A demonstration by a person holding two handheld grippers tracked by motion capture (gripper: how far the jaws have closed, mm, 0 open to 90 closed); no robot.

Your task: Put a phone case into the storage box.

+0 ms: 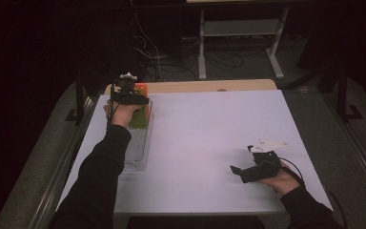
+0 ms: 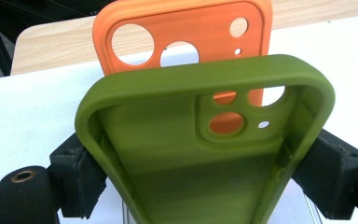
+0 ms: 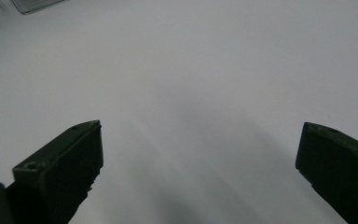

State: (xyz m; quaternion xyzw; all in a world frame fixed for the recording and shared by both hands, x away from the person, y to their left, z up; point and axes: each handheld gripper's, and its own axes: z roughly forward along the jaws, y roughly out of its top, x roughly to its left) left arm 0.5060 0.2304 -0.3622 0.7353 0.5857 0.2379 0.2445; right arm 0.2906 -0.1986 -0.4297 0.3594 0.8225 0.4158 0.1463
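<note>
Cases stand on edge in the clear tray (image 1: 138, 157) at the table's (image 1: 209, 138) left side, probably so each can be gripped by its side walls. The left gripper (image 2: 205, 172) has its jaws spread wide and pressed on both side walls of the green phone case (image 2: 191, 154), holding it upright over the tray's far end, just in front of the orange phone case (image 2: 186, 28). The right gripper (image 3: 200, 163) rests at the near right, jaws wide apart with nothing between them, seemingly waiting. No brand, label or writing is legible on either case, though the high view is dim.
</note>
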